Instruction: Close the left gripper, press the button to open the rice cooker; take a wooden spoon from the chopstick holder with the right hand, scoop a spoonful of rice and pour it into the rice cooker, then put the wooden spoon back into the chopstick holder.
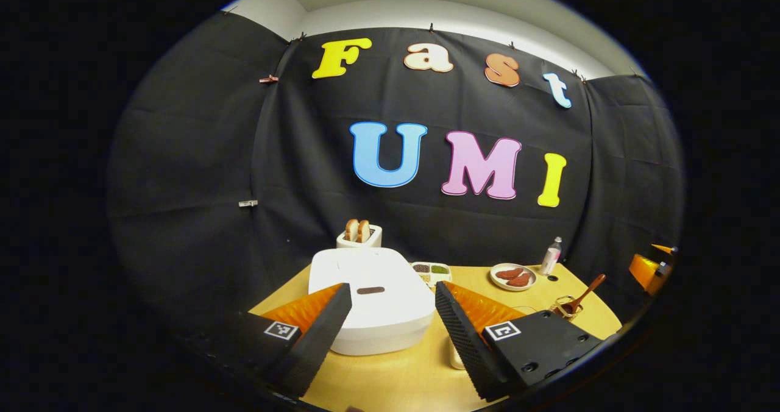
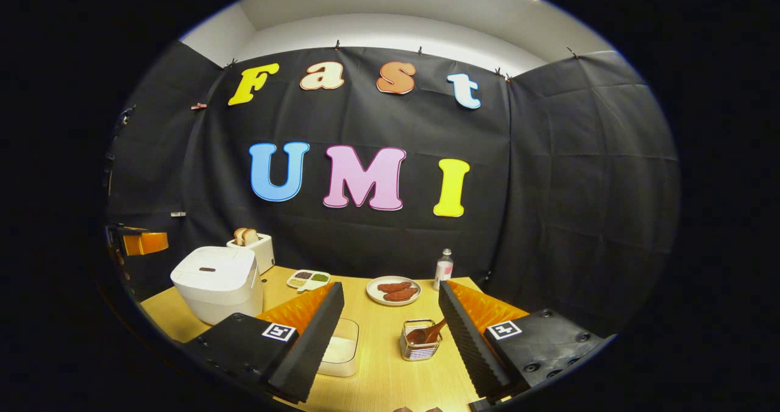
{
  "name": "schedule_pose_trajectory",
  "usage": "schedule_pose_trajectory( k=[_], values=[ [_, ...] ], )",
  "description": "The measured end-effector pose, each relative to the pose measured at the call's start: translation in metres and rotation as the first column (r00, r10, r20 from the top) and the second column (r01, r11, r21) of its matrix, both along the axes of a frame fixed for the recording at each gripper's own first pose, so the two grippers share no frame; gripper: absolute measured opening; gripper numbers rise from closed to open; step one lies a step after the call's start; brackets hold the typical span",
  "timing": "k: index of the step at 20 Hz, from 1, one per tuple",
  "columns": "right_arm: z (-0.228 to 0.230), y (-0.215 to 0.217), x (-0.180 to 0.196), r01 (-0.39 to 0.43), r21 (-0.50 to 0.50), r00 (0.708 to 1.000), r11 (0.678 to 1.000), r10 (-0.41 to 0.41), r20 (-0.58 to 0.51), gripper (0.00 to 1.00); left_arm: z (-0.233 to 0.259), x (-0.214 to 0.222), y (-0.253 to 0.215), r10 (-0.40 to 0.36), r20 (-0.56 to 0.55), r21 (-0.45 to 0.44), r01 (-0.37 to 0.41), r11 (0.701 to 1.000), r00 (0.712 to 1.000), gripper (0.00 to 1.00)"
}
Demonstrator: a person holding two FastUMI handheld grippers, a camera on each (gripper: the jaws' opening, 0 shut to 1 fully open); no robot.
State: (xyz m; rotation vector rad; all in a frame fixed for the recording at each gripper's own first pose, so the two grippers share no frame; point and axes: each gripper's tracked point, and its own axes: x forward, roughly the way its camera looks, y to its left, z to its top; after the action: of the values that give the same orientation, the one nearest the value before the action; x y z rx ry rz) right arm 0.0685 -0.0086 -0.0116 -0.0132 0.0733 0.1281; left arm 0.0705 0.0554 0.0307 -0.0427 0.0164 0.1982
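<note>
The white rice cooker (image 1: 372, 299) stands with its lid down right ahead of my left gripper (image 1: 393, 296), which is open; the dark oval button (image 1: 370, 290) lies between the fingers, farther off. In the right gripper view the rice cooker (image 2: 218, 281) stands at the left. A wire chopstick holder (image 2: 419, 340) with the wooden spoon (image 2: 426, 333) in it stands just ahead of my open right gripper (image 2: 390, 299). A clear container of rice (image 2: 338, 348) sits beside the right gripper's left finger. The wooden spoon (image 1: 586, 293) sticks up at the right in the left gripper view.
A toaster (image 1: 359, 235) with bread stands behind the cooker. A divided tray (image 2: 309, 279), a plate of sausages (image 2: 393, 291) and a small bottle (image 2: 444, 268) line the back of the wooden table (image 2: 390, 369). The black cloth wall closes the booth behind.
</note>
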Motion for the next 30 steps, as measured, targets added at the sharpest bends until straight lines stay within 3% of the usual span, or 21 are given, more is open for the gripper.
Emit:
schedule_pose_trajectory(
  k=[2,4,9,14,15,22,30],
  values=[
    [-0.005,0.001,0.001,-0.018,-0.001,1.0,1.0,0.018,-0.017,0.98,0.006,0.019,0.008,-0.005,-0.008,-0.028,0.005,1.0,1.0,0.92],
    [-0.006,0.001,0.002,-0.028,-0.008,0.999,1.0,0.028,-0.02,0.98,0.007,0.042,0.02,-0.007,-0.029,-0.046,0.006,0.999,1.0,0.81],
    [-0.008,-0.009,0.005,-0.025,-0.039,1.0,0.999,0.025,-0.018,0.98,0.002,0.092,0.045,-0.013,-0.101,-0.027,0.01,1.0,0.995,0.4],
    [-0.024,-0.024,0.001,0.008,-0.038,0.997,0.999,-0.011,-0.079,0.98,-0.041,0.121,0.067,-0.009,-0.267,-0.087,-0.015,0.996,0.964,0.16],
    [-0.026,-0.027,0.001,0.017,-0.039,0.996,0.999,-0.02,-0.086,0.98,-0.048,0.126,0.069,-0.02,-0.299,-0.097,-0.009,0.995,0.954,0.05],
    [-0.026,-0.039,-0.005,0.05,-0.049,0.994,0.998,-0.054,-0.093,0.98,-0.076,0.151,0.059,-0.095,-0.36,-0.128,0.052,0.99,0.928,0.08],
    [-0.032,-0.052,-0.015,0.081,-0.046,0.99,0.996,-0.086,-0.113,0.98,-0.101,0.162,0.059,-0.116,-0.41,-0.125,0.07,0.99,0.905,0.07]
  ],
)
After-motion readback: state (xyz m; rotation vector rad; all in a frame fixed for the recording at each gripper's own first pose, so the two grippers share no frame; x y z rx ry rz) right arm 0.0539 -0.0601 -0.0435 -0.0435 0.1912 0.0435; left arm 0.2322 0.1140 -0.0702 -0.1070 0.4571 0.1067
